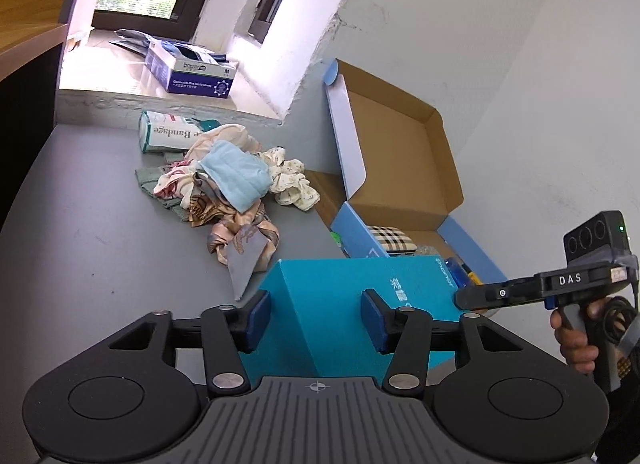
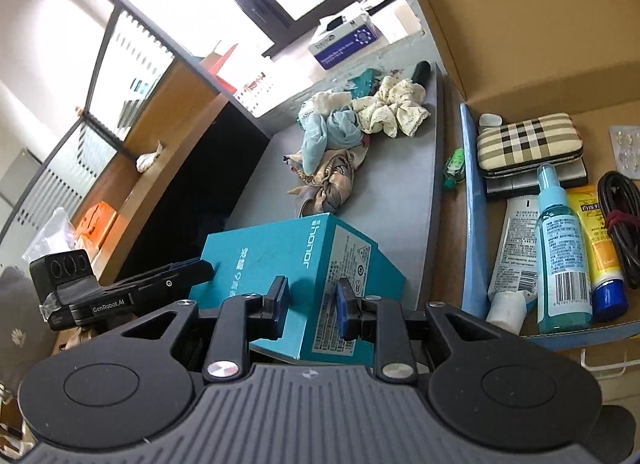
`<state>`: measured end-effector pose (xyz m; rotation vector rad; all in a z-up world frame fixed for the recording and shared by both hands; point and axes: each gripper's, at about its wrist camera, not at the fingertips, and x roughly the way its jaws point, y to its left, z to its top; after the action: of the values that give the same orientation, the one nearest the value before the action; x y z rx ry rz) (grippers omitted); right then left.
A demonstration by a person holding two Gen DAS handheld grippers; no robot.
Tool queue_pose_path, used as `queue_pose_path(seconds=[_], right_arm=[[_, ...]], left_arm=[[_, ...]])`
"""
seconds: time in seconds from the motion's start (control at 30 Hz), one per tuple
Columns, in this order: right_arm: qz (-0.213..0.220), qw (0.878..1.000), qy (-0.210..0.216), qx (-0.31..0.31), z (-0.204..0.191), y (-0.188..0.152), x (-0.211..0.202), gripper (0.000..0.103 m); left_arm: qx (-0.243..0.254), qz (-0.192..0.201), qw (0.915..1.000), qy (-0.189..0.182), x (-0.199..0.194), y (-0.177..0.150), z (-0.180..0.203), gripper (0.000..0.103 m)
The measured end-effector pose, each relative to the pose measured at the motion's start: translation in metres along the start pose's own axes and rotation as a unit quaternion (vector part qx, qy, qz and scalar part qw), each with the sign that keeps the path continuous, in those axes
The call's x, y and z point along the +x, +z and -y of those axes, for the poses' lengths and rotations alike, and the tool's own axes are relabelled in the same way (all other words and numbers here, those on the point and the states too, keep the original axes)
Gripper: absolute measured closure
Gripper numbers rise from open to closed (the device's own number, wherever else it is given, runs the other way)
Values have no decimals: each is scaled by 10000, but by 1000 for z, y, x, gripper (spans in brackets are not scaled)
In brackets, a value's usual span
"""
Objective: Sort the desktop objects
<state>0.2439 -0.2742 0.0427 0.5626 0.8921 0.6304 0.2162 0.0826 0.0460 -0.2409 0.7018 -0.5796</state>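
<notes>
Left wrist view: our left gripper (image 1: 316,318) stands with blue pads apart astride a corner of the teal box (image 1: 344,304) on the grey desk (image 1: 100,244), not clamped. Right wrist view: our right gripper (image 2: 312,308) likewise straddles the smooth, sharp-edged cardboard box (image 2: 296,264), jaws apart, beside crumpled cloths (image 2: 344,144) and the open carton (image 2: 520,44).

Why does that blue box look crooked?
The teal Honor phone box sits tilted, one corner poking past the grey desk edge. Behind it, the pile of cloths lies crumpled, unfolded.
</notes>
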Motion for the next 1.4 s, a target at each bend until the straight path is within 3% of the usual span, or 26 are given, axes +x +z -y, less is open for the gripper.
queue_pose_path(seconds=[0.27, 0.5, 0.77, 0.83, 0.9, 1.0, 1.07, 1.1, 1.17, 1.3, 1.4], right_arm=[[-150, 9984, 72, 541, 10, 16, 7, 71], [-200, 9985, -142, 497, 10, 26, 17, 71], [-148, 9989, -27, 448, 18, 15, 16, 68], [-25, 9994, -14, 331, 15, 11, 11, 68], [244, 9996, -106, -16, 5, 9, 0, 67], [710, 9954, -232, -606, -15, 6, -17, 57], [959, 9904, -299, -949, -29, 3, -25, 41], [1064, 9877, -351, -1091, -36, 1, -27, 37], [1253, 9820, -514, -1316, -49, -5, -29, 14], [1468, 9731, -708, -1630, -66, -16, -27, 12], [1707, 9683, -843, -1615, -72, -24, -28, 2]], left_arm=[[-240, -226, 9994, -41, 14, 21, -11, 45], [-55, -290, 9996, 21, 23, 23, -10, 45], [620, 184, 9977, 185, 2, 2, 13, 45], [1025, 453, 9927, 446, -9, -4, 26, 43], [1450, 731, 9835, 800, -19, -9, 38, 34], [1954, 1133, 9649, 1343, -28, -18, 56, 21], [2191, 1317, 9533, 1608, -30, -23, 67, 19], [2210, 1363, 9515, 1649, -31, -24, 71, 17], [2183, 1467, 9505, 1651, -32, -27, 79, 14], [2140, 1735, 9458, 1719, -34, -35, 93, 2], [2023, 1979, 9433, 1736, -34, -42, 100, 0]])
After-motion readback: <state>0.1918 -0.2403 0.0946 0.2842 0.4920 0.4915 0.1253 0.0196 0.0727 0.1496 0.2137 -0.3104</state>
